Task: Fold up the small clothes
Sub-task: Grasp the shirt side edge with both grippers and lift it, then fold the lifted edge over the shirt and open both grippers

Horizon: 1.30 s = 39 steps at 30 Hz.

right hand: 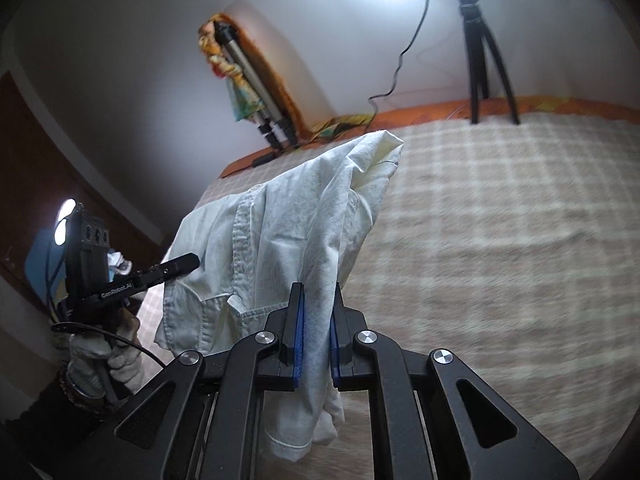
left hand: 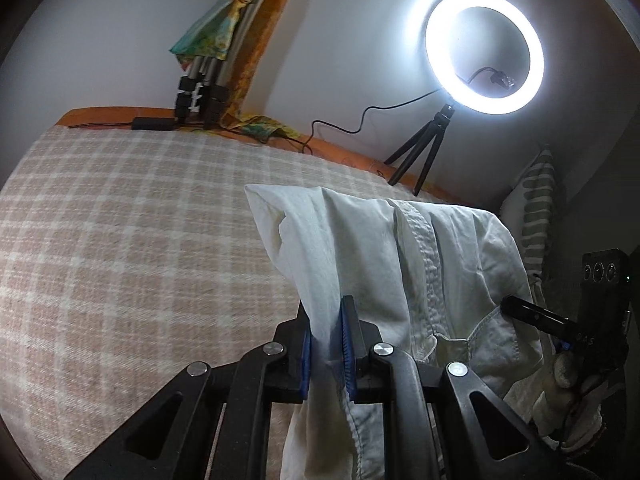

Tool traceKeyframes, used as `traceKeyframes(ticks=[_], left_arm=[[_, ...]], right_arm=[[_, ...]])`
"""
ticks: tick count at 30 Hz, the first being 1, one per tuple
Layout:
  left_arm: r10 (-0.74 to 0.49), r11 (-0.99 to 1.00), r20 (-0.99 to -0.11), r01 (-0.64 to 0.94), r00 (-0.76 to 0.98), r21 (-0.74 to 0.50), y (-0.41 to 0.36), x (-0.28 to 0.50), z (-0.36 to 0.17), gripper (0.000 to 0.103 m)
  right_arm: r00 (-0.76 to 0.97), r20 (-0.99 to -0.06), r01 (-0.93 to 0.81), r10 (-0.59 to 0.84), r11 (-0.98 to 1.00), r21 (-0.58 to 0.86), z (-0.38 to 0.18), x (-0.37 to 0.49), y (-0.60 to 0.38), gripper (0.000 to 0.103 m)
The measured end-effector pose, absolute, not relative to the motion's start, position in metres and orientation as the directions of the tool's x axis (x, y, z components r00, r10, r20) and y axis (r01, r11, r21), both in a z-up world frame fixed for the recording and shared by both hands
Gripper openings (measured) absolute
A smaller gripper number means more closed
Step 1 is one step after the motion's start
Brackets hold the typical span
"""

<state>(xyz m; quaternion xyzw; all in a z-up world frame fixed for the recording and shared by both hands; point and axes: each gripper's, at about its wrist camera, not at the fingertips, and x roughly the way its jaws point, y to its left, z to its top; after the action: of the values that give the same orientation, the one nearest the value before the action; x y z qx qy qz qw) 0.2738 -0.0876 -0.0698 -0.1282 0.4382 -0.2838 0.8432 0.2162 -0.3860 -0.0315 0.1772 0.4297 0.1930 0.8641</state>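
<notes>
Above the near edge of the bed (left hand: 120, 240), the left gripper (left hand: 326, 344) pinches the shirt (left hand: 460, 260), and the right gripper (right hand: 318, 336) is clamped on it too, shirt hanging between. Best to keep both pinches level and spread the cloth before laying it flat. Count: one shirt, two grippers, one ring light (left hand: 484, 52), two tripods.

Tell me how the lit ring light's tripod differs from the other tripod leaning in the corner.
The ring light's tripod is small, all black and stands open on its spread legs, holding the ring light. The silver tripod is longer, has metal legs folded together, leans against the wall and has colourful cloth tied around it. Both sit at the far edge of the checked bed cover.
</notes>
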Motion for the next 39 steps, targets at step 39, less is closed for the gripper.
traceKeyframes(ticks=[39], left_arm=[[-0.474, 0.833, -0.718, 0.524, 0.509, -0.178, -0.370, 0.370, -0.092, 0.020]], right_arm=[[0.582, -0.810, 0.121, 0.072, 0.977, 0.174, -0.069, 0.335, -0.597, 0.015]])
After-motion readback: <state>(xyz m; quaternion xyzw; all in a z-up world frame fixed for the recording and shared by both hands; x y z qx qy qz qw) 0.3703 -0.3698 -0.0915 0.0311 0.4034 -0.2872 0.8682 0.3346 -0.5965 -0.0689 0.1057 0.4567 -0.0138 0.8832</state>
